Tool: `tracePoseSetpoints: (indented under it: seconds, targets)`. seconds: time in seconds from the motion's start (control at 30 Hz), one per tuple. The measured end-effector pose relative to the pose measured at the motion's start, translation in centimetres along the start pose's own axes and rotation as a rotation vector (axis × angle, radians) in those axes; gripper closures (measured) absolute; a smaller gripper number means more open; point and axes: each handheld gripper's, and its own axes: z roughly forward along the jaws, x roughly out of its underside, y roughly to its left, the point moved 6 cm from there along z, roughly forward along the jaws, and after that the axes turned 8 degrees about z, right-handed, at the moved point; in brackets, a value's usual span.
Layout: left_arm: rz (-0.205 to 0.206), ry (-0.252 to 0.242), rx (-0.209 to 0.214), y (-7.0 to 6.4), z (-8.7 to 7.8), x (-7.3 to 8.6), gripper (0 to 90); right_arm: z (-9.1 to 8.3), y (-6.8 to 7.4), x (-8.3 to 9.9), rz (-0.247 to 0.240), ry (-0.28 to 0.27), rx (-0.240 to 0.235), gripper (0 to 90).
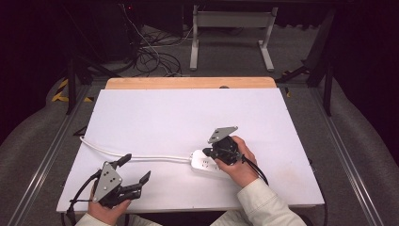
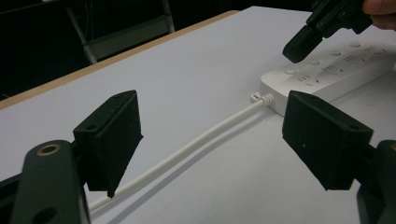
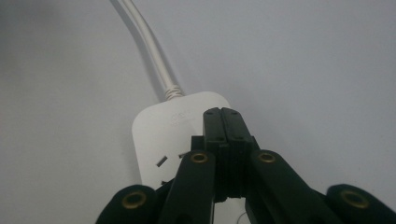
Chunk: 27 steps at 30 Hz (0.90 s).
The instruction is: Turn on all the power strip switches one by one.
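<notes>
Near the front middle of the white table [image 1: 155, 117] lies a white power strip [image 1: 203, 163], its cord [image 1: 141, 157] trailing off to the left edge. Over the strip's cord end hangs the right gripper [image 3: 223, 116], jaws pressed together with nothing between them, tips down close to the top face. Off to the left, the left gripper [image 1: 136, 169] is spread wide and empty. That strip looks light, hard and smooth-sided, likely to skid if nudged; I'd take it across its narrow body. Its cord looks bendy.
</notes>
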Motion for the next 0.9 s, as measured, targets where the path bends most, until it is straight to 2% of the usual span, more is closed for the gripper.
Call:
tracePoseSetpoints:
  seconds: [0.37, 0.9]
  targets:
    - [0.0, 0.002, 0.001, 0.0, 0.0, 0.0, 19.9, 0.8, -0.4, 0.5, 0.014, 0.043, 0.013, 90.0]
    - [0.0, 0.002, 0.002, -0.1, 0.0, 0.0, 20.1, 1.0, -0.4, 0.8, 0.032, 0.037, -0.007, 90.0]
